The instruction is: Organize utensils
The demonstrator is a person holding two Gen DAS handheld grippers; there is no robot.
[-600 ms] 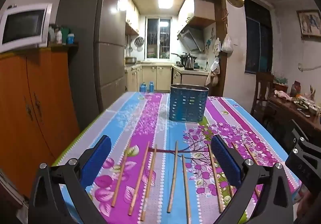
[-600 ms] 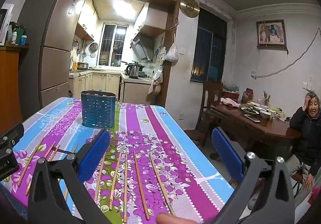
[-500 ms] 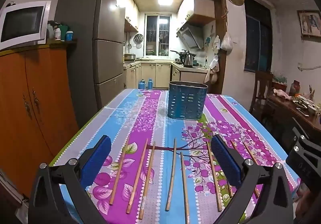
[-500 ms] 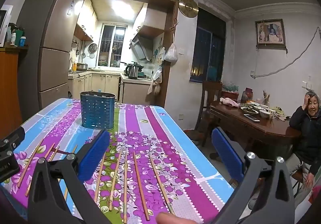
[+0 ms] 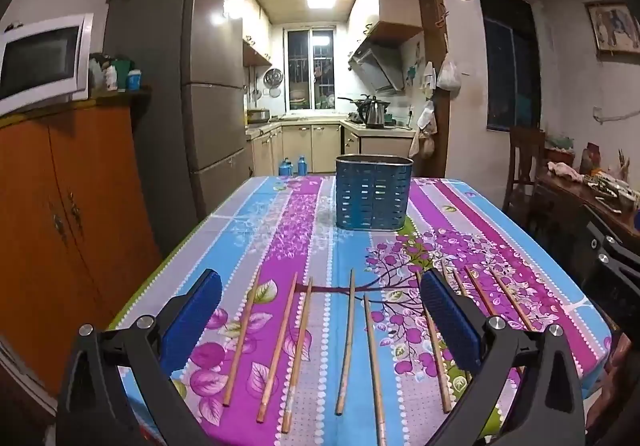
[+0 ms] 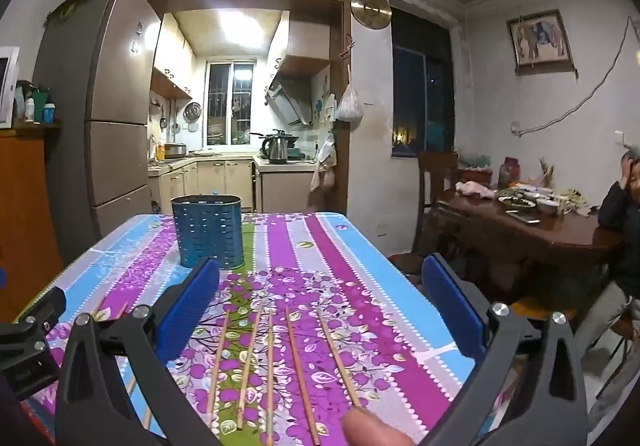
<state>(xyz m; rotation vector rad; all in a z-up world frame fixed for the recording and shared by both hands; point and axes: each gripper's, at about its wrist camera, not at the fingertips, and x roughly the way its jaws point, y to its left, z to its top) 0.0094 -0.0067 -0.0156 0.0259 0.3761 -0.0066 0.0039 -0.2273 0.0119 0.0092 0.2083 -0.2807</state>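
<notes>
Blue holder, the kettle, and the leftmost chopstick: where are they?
blue holder point(image 5: 373, 194), left wrist view, middle of its perforated front wall.
kettle point(image 6: 277, 147), right wrist view, its steel body.
leftmost chopstick point(image 5: 242, 338), left wrist view, mid-shaft.

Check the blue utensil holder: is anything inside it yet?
No utensil sticks up above the blue utensil holder; its interior is hidden by the wall. The chopsticks lie on the tablecloth.
</notes>
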